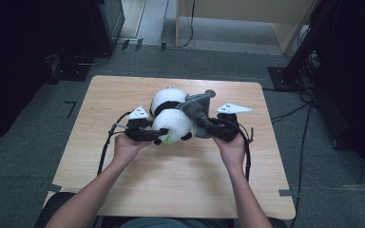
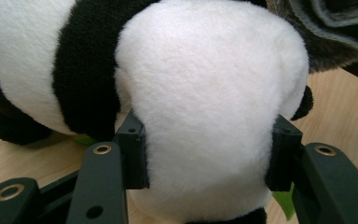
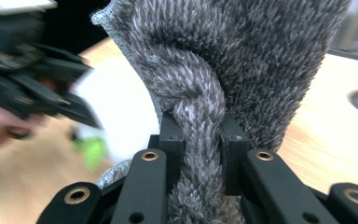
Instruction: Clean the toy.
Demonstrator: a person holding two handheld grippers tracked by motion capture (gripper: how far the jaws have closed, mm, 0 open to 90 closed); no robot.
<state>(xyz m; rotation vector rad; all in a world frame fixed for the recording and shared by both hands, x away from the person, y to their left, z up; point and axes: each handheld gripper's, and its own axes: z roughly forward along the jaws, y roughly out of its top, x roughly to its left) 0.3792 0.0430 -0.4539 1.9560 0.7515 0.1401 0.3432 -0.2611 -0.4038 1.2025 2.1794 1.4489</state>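
Observation:
A black-and-white panda plush (image 1: pixel 171 114) lies at the middle of the wooden table (image 1: pixel 123 95). My left gripper (image 1: pixel 158 134) comes at it from the left, and its jaws (image 2: pixel 209 154) are shut on the plush's round white end (image 2: pixel 205 93), pads pressed into the fur on both sides. A small green tag (image 2: pixel 283 203) hangs under the plush. A grey fuzzy cloth (image 1: pixel 197 111) lies against the panda's right side. My right gripper (image 1: pixel 210 126) is shut on a bunched fold of that grey cloth (image 3: pixel 242 56), pinched between the pads (image 3: pixel 203 140).
A round grey grommet (image 1: pixel 210 92) sits in the table behind the cloth. The near half of the table (image 1: pixel 171 180) is bare wood. Beyond the far edge are grey floor, cables, a pale wooden cabinet (image 1: pixel 247 14) and dark equipment on both sides.

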